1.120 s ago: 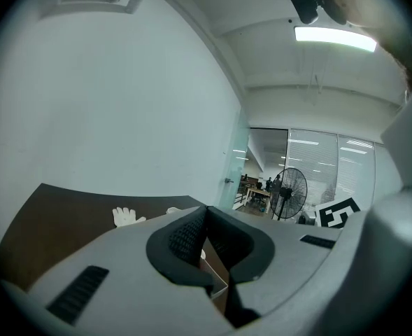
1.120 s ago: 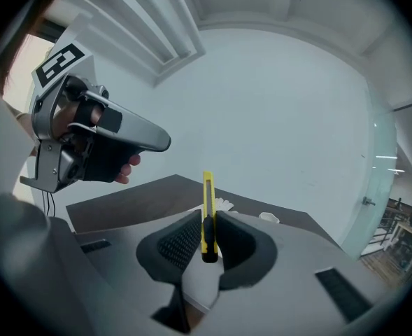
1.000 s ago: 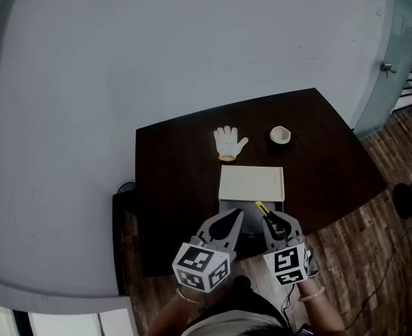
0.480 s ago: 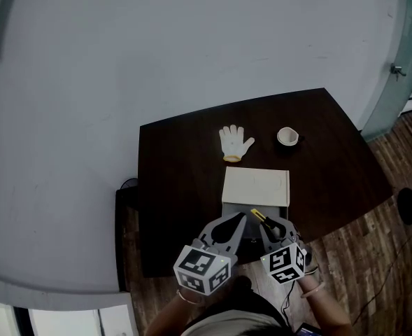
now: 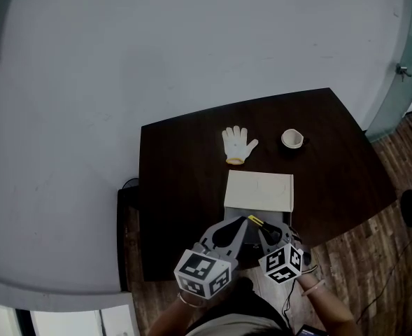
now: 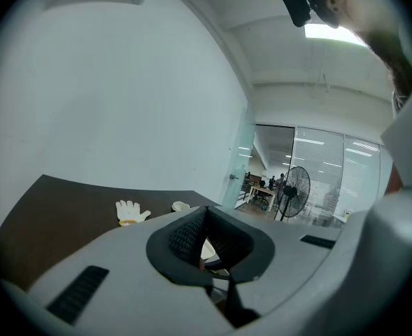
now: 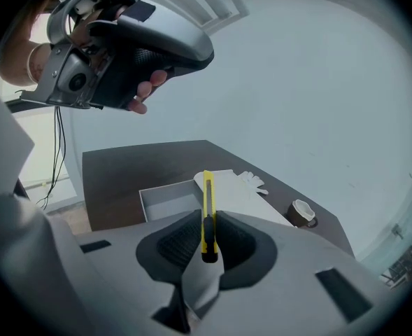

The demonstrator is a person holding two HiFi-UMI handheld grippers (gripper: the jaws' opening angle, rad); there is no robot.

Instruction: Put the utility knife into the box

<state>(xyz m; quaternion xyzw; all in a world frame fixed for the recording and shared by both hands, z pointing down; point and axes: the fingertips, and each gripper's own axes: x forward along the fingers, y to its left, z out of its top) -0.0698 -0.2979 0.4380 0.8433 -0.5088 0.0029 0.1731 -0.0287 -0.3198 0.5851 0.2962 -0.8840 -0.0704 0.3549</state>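
Though beyond box [image 7: 165, 201], glove [image 5: 238, 144] near cup [image 5: 292, 139]

Dark table [image 5: 185, 180] by a pale grey wall [image 5: 157, 47], plank floor [image 5: 391, 254], glass door [image 5: 393, 93], standing fan [image 6: 294, 191] beyond

1 utility knife [image 5: 255, 221], 1 box [image 7: 167, 201], 1 glove [image 5: 238, 144], 1 cup [image 5: 292, 139].

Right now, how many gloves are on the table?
1. The glove lies flat on the table, beyond the box and left of the cup. The table's near edge is partly hidden, so another could be there.
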